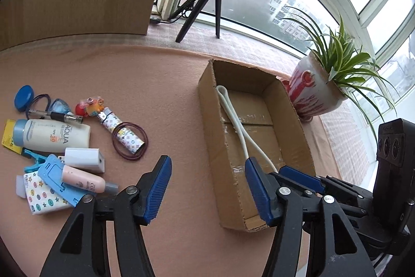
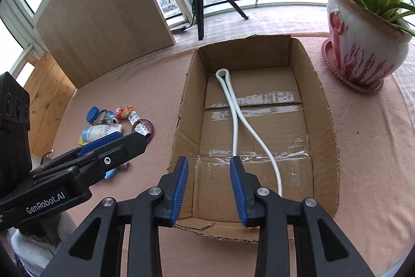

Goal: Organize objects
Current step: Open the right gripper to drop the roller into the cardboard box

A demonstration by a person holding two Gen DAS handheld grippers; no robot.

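Cardboard box (image 2: pixel 259 126) sits open-topped on the pink-clothed surface (image 1: pixel 160 85), white cable (image 2: pixel 234 116) loose on its floor, w/ bare room either side. Right hand-held gripper (image 2: pixel 208 188) hangs over the box's near edge, spread, nothing pinched. Left hand-held gripper (image 1: pixel 207 188) is spread wider and empty, at the box's left wall. Bare cloth lies btwn the box and the clutter pile. Flowerpot (image 2: pixel 363 43) crowds the box's far right corner. Only the left view resolves the pile: sunscreen bottle (image 1: pixel 52 133), white charger (image 1: pixel 85 160), hair ties (image 1: pixel 129 140).
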